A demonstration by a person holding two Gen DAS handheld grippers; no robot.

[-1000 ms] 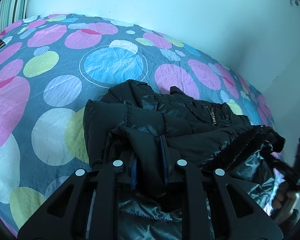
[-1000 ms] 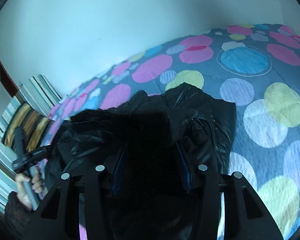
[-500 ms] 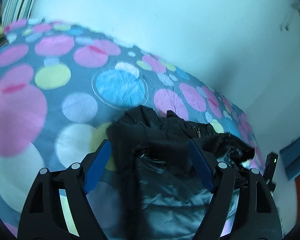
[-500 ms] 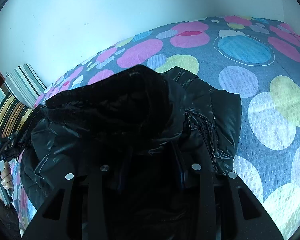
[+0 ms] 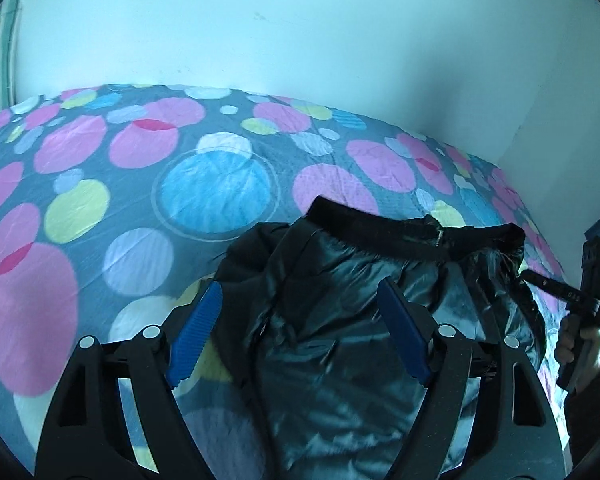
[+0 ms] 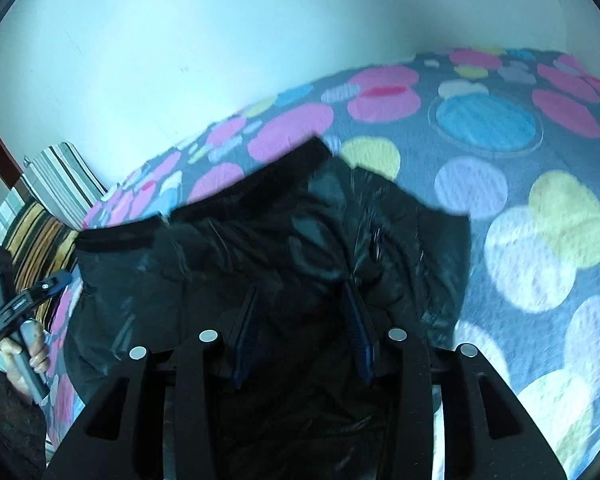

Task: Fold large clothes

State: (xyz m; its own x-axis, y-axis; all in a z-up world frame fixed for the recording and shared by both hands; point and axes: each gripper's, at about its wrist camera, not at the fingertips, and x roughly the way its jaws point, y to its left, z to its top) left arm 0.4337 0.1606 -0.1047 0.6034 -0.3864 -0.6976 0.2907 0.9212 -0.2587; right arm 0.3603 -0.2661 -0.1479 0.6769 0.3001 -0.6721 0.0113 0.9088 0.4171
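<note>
A large black shiny padded jacket [image 5: 364, 320] lies on a bed with a grey cover of coloured circles [image 5: 216, 184]. Its dark hem band runs across its far edge. My left gripper [image 5: 300, 312] is open above the jacket, blue pads wide apart, holding nothing. In the right wrist view the same jacket [image 6: 260, 248] fills the middle. My right gripper [image 6: 304, 320] is shut on a bunched fold of the jacket. The right gripper's handle and hand show at the left view's right edge [image 5: 584, 320].
A pale wall [image 5: 300, 32] stands behind the bed. Striped pillows [image 6: 48, 200] lie at the left in the right wrist view, with the other hand and gripper [image 6: 20, 320] in front of them. Bare bedcover [image 6: 540, 200] spreads to the right.
My left gripper let go of the jacket fold, opened wide and pulled back. The jacket's upper layer has been turned over, its hem band now far. My right gripper keeps its hold.
</note>
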